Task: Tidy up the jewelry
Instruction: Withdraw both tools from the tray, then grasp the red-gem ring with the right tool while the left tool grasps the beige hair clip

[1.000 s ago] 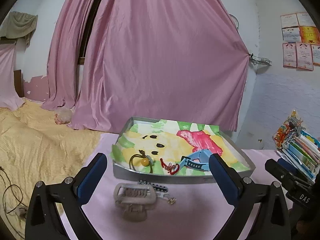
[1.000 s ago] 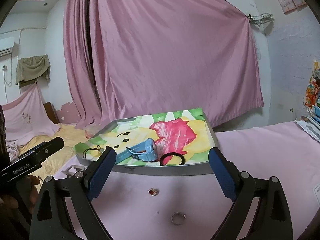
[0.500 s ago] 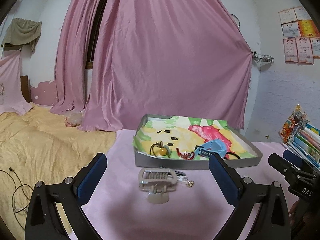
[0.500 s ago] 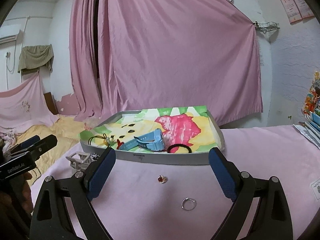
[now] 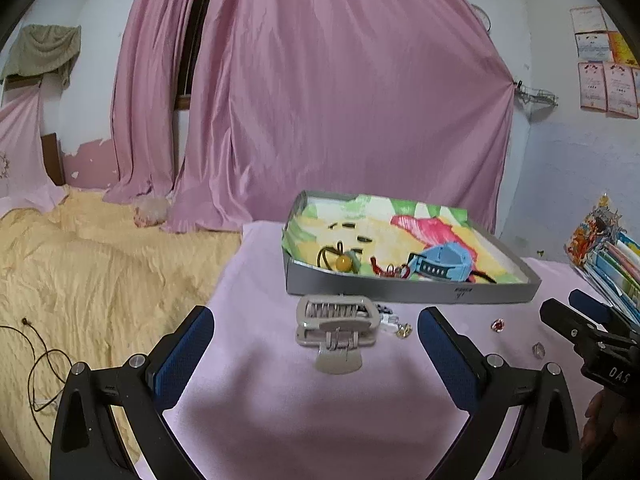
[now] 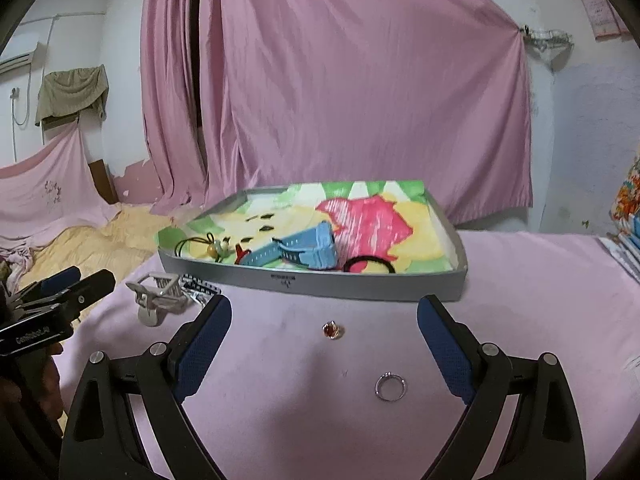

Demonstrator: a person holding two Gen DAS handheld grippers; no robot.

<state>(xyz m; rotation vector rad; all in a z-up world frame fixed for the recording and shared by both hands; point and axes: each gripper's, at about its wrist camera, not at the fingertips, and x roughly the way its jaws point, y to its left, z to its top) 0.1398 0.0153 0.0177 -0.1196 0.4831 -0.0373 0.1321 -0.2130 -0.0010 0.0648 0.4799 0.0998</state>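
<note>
In tray (image 6: 360, 286): blue watch (image 6: 308, 250), black hair tie (image 6: 368, 266), amber-bead cord (image 6: 214, 246). On counter (image 6: 520, 300), outside tray: hair claw (image 5: 338, 326), red-stone ring (image 6: 331, 330), silver ring (image 6: 390, 387). Left gripper (image 5: 316, 344) and right gripper (image 6: 324, 338) wide open, empty. Roughly half sorted.

beige hair claw (image 5: 338, 330) flat before grey tray (image 5: 400, 290) | red-stone ring (image 6: 331, 330), silver ring (image 6: 390, 386) on tabletop | blue watch (image 6: 304, 250) in tray
</note>
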